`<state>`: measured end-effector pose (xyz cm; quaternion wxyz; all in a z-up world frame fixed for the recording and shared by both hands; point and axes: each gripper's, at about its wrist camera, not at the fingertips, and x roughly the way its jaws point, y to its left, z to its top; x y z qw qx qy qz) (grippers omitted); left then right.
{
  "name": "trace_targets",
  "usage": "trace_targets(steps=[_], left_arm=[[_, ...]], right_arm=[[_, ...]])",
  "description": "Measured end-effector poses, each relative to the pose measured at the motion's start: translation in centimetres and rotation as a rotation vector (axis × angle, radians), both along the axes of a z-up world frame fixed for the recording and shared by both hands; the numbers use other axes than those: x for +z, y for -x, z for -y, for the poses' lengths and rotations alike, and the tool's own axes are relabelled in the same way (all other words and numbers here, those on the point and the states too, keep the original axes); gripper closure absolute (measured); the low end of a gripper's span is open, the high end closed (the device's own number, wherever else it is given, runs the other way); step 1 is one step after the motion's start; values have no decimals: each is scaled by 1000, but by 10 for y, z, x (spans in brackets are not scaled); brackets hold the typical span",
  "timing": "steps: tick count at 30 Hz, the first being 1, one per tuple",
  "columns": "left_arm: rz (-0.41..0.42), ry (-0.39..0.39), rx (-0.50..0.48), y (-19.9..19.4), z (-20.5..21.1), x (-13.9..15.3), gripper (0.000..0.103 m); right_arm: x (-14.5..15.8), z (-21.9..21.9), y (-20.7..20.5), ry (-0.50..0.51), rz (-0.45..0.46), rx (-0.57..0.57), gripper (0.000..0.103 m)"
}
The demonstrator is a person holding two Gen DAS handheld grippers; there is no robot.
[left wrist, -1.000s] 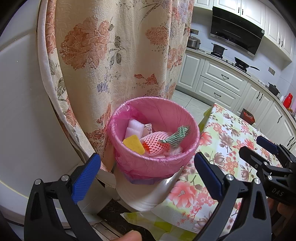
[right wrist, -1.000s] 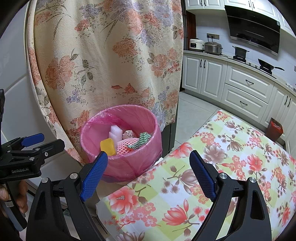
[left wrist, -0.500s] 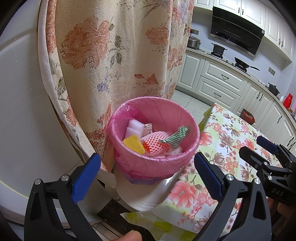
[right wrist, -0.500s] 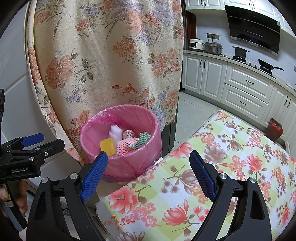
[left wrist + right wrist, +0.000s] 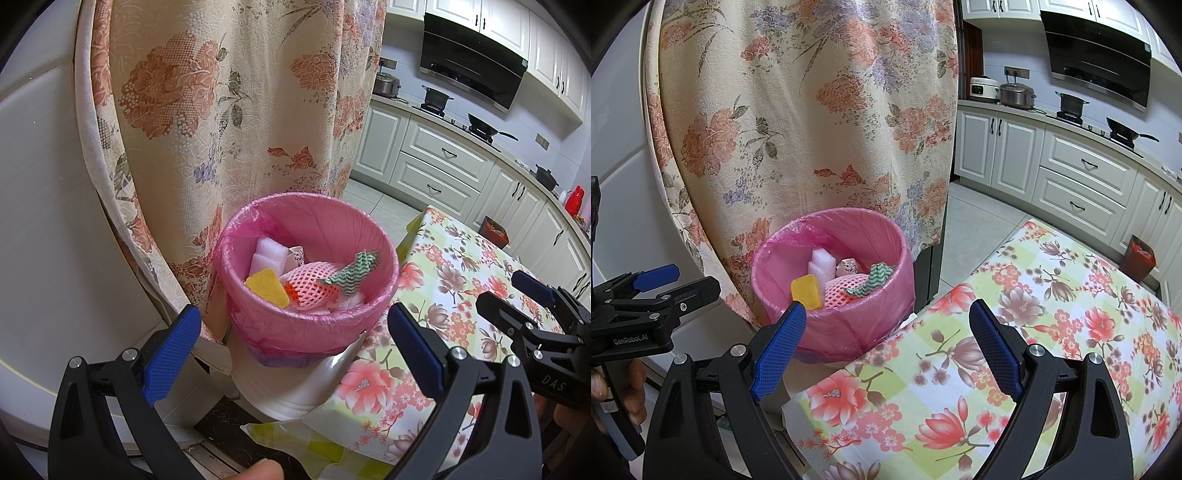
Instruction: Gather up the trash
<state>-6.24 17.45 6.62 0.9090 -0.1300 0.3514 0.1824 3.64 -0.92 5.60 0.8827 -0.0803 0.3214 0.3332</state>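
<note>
We hold left gripper (image 5: 291, 347) and right gripper (image 5: 884, 343) wide open, both empty. Round pink bag-lined trash bin (image 5: 314, 321) sits beside floral tablecloth table (image 5: 1015, 332), holding yellow sponge (image 5: 267, 287), foam. Contents light, soft; liner slippery, so pinch its rim.

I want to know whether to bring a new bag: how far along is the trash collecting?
Looks nearly done. The pink-lined bin already holds a yellow sponge, white foam, pink fruit netting and a green zigzag cloth. The left gripper and right gripper are open, empty. The visible floral tablecloth shows no trash left.
</note>
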Motion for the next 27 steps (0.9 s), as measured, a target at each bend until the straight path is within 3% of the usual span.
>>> trace_targets(steps=[27], left_arm=[[-7,10,-7,-2,3,-5,5]], right_arm=[[-5,0,-3,5,-5,1,18]])
